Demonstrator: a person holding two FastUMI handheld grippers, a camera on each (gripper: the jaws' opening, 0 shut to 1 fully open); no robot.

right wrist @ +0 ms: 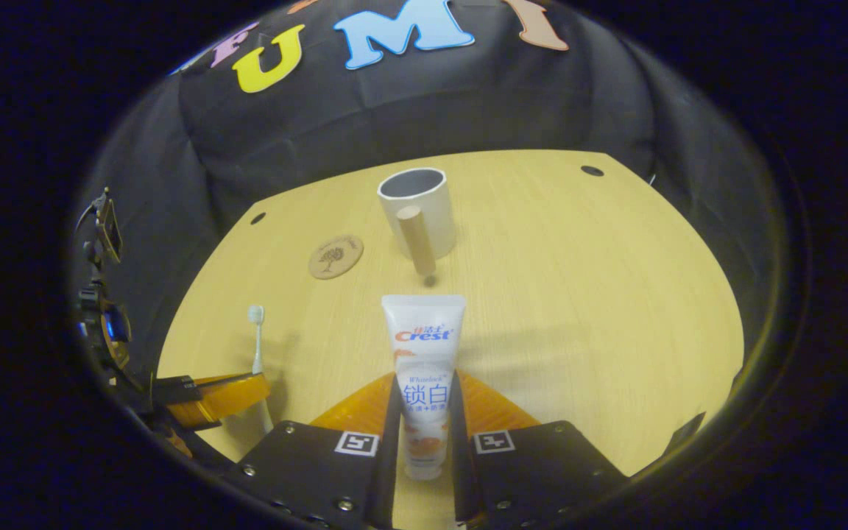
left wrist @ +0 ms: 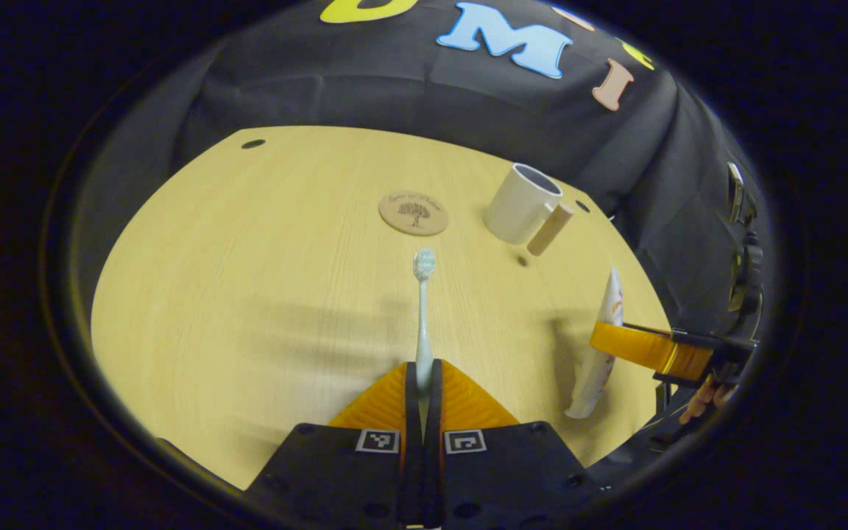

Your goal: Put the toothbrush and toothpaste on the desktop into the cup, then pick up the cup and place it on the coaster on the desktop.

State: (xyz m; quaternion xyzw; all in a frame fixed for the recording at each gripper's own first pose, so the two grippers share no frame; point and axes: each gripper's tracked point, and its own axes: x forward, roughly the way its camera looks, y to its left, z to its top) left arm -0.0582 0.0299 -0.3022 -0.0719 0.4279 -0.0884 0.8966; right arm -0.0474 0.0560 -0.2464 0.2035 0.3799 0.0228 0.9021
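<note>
My left gripper (left wrist: 424,372) is shut on the handle of a pale toothbrush (left wrist: 424,294), whose bristle head points away over the wooden desktop (left wrist: 247,294). A white toothpaste tube (right wrist: 424,353) stands between the fingers of my right gripper (right wrist: 424,412), which is shut on its lower half. The white cup (right wrist: 418,210) with a wooden handle stands upright at the back of the desk, ahead of the tube. The same cup (left wrist: 521,203) sits far right in the left gripper view. A round cork coaster (left wrist: 414,213) lies left of it, as does the coaster (right wrist: 336,256) in the right gripper view.
The right gripper holding the tube (left wrist: 604,346) appears at the right edge of the left gripper view, with fingers of a hand below it. The left gripper with the toothbrush (right wrist: 256,335) appears at lower left in the right gripper view. Small dark holes mark the desk corners.
</note>
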